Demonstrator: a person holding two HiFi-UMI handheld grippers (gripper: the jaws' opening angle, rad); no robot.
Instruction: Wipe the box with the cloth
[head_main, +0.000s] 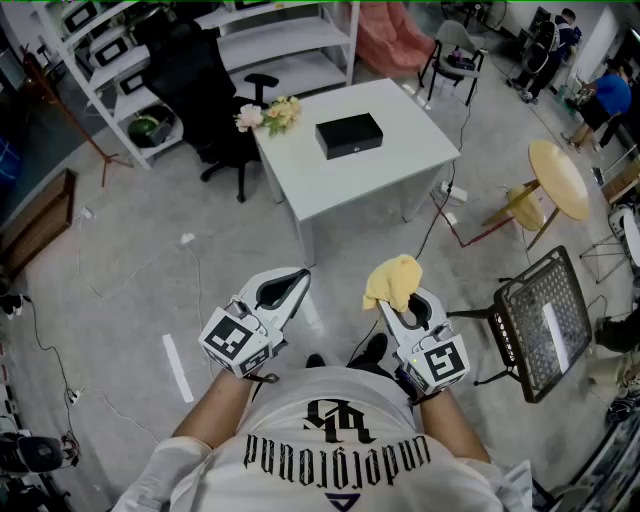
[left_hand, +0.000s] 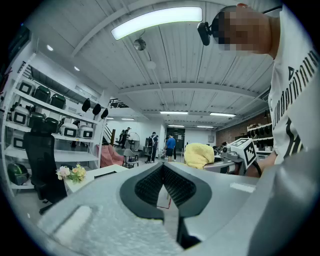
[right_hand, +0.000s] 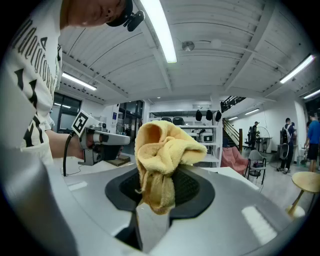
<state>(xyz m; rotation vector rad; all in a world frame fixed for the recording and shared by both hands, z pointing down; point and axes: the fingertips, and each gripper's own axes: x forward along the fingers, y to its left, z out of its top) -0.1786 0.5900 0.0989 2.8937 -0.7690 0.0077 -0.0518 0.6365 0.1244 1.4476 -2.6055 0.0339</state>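
A flat black box (head_main: 349, 134) lies on a white table (head_main: 400, 160) some way ahead of me, well beyond both grippers. My right gripper (head_main: 399, 300) is shut on a bunched yellow cloth (head_main: 393, 282), which bulges above the black pads in the right gripper view as the cloth (right_hand: 162, 165). My left gripper (head_main: 291, 286) is shut with nothing between its pads (left_hand: 150, 187). From the left gripper view the cloth (left_hand: 199, 155) shows to the right, and the table (left_hand: 107, 172) with its flowers sits low on the left. Both grippers hang close to my body over the floor.
A small bunch of flowers (head_main: 268, 115) stands at the table's near left corner. A black office chair (head_main: 215, 95) and white shelving (head_main: 120, 60) are to the left. A black mesh chair (head_main: 540, 320) and a round wooden stool (head_main: 555, 180) are on my right. Cables trail across the floor.
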